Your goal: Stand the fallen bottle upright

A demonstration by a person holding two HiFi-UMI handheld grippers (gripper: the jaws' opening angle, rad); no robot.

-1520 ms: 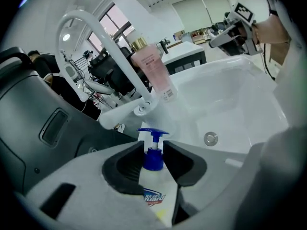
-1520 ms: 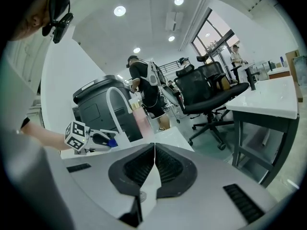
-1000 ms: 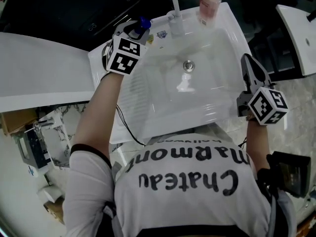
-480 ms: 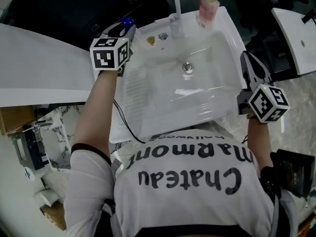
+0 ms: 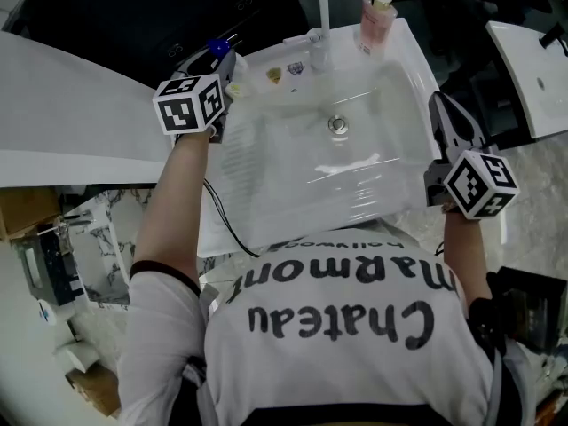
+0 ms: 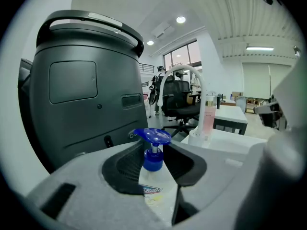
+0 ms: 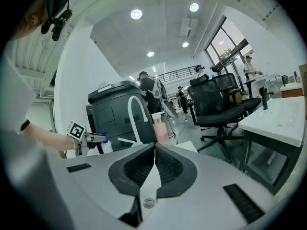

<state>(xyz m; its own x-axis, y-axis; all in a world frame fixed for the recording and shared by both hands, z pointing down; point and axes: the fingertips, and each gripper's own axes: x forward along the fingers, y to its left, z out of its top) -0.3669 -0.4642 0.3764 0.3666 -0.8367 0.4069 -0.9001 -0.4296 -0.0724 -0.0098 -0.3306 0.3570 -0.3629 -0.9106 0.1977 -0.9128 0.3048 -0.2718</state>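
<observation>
A clear bottle (image 6: pixel 152 175) with a blue pump top (image 6: pixel 152 136) stands upright between the jaws of my left gripper (image 6: pixel 154 153), which is shut on its body. In the head view this gripper (image 5: pixel 219 64) is over the back left corner of the white sink (image 5: pixel 258 226), and the blue pump top (image 5: pixel 217 49) shows past its tip. The bottle's base is hidden. My right gripper (image 5: pixel 441 106) hovers by the sink's right rim, and its jaws (image 7: pixel 154 152) are shut with nothing between them.
A white curved faucet (image 5: pixel 321 9) and a pink soap dispenser (image 5: pixel 376 13) stand at the sink's back rim. Behind the sink is a large dark grey machine (image 6: pixel 84 87). A white counter (image 5: pixel 62 114) runs to the left, and office chairs (image 7: pixel 218 99) stand further off.
My left gripper has rolled and moved left and a little up with the bottle, whose pump top now points upward. The right gripper has hardly moved.
</observation>
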